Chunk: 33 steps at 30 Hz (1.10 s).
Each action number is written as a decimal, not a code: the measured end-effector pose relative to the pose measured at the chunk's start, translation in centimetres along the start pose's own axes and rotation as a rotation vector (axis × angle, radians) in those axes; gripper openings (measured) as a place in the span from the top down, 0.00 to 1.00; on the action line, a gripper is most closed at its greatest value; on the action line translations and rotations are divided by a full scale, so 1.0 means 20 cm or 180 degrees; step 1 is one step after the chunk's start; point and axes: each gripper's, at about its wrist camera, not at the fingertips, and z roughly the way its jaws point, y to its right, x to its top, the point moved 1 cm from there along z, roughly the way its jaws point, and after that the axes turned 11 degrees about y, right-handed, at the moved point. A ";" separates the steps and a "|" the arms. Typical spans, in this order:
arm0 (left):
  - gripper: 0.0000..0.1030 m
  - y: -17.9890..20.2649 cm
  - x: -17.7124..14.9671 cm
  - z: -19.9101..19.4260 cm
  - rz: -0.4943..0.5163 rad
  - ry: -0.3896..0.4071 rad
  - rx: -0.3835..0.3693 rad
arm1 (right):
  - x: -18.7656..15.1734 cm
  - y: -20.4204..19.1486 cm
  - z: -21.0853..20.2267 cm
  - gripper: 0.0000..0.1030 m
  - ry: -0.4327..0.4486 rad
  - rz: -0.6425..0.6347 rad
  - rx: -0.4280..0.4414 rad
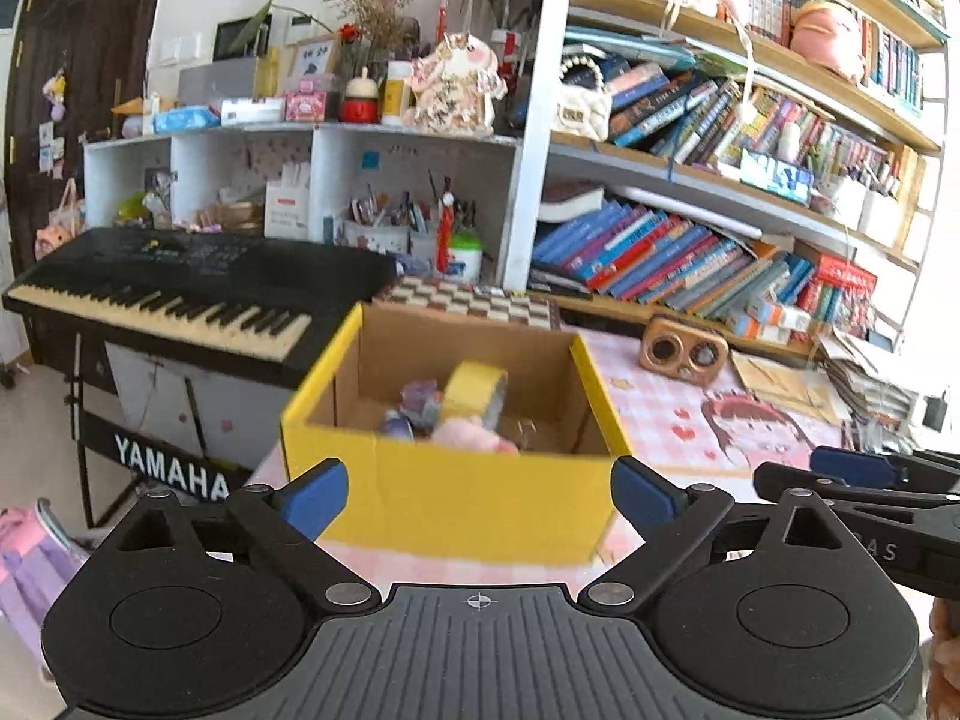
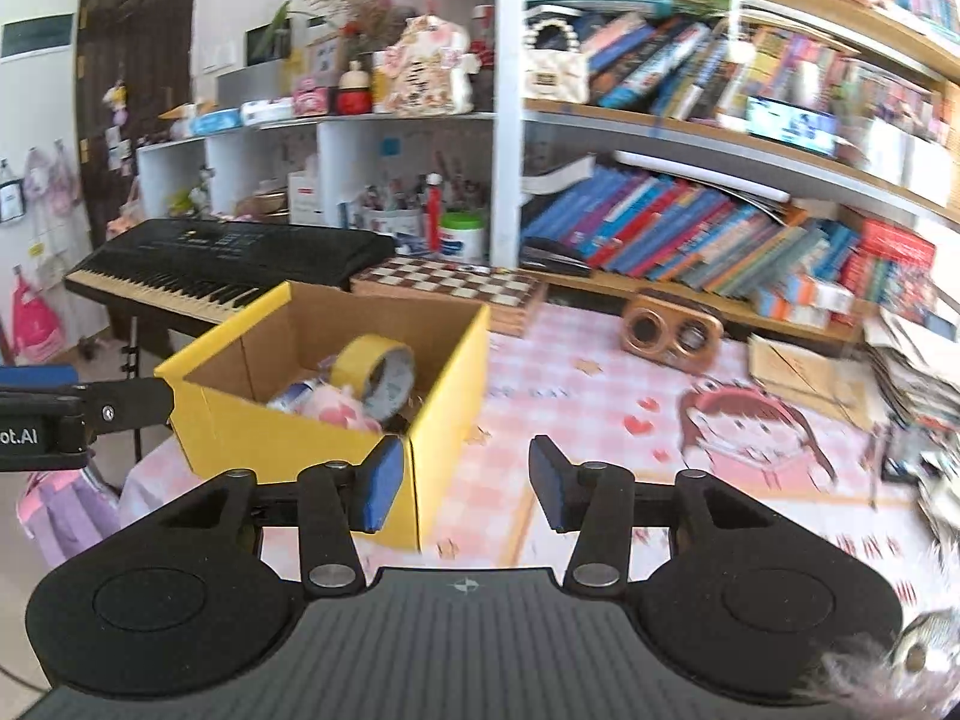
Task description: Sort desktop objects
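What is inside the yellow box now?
In the yellow box: a yellow tape roll, a pink plush toy and small blurred items. The box floor beneath them is covered.

Keyboard: black Yamaha keyboard (image 1: pixel 180 294) on a stand, far ahead and left of the fingers.
Chessboard: checkered board (image 2: pixel 450 285) lying flat straight ahead, beyond the fingertips, beside the keyboard's end.
Speaker: small wooden speaker (image 2: pixel 672 333) with two round openings, ahead and right of the fingers.
Table mat: pink checked mat (image 2: pixel 600 396) with a cartoon girl, under and right of the fingers.
Bookshelf: leaning books (image 1: pixel 660 258) far ahead right.
Handbag: white handbag (image 1: pixel 579 105) on an upper shelf.
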 end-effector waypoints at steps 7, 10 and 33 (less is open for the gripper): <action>0.06 0.07 -0.10 -0.07 0.0209 -0.0106 0.0013 | -0.14 0.05 -0.17 0.45 -0.0047 0.0147 -0.0265; 0.06 0.09 -0.14 -0.09 0.0239 -0.0130 0.0053 | -0.18 0.07 -0.21 0.41 -0.0076 0.0172 -0.0355; 0.00 0.22 -0.30 -0.17 0.0380 -0.0390 0.0030 | -0.37 0.13 -0.38 0.11 -0.0202 0.0310 -0.0796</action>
